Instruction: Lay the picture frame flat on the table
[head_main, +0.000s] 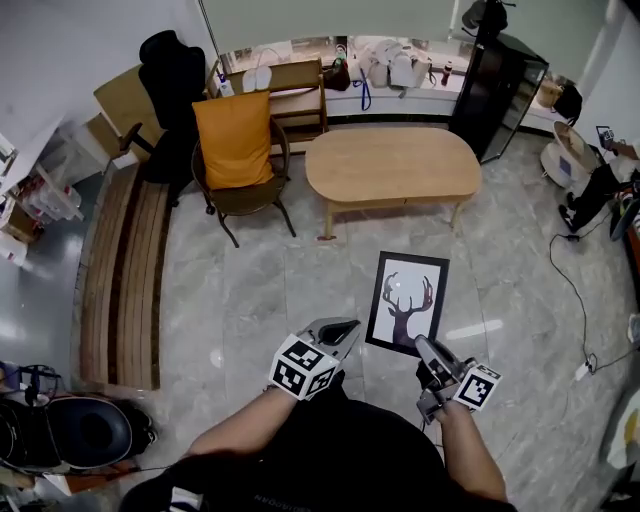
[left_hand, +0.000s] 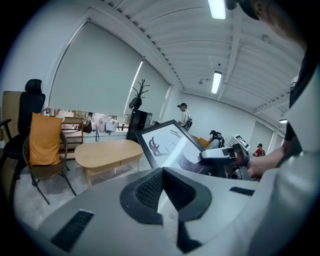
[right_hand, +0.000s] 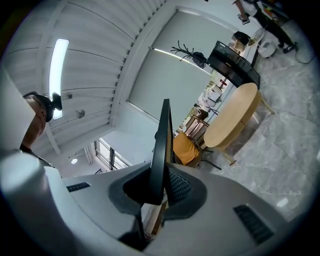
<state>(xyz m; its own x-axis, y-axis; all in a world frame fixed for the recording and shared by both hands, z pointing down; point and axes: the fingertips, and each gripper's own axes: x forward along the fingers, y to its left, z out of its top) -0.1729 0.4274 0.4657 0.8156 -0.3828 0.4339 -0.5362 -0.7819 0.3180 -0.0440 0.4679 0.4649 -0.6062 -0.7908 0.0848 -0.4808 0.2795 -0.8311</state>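
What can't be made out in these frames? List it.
- Back of the picture frame, and any stand on it: the head view shows only its front, and the right gripper view shows it edge-on.
- Frame's lower corner: covered by the right gripper in the head view and the left gripper view.
- Bags on the window ledge: too small in the head view.
- Far legs of the wooden table: hidden under its top.

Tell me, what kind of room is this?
Probably a sitting area in an office or studio. An oval wooden table, a chair with an orange cushion and a long wooden bench stand on a shiny tiled floor.
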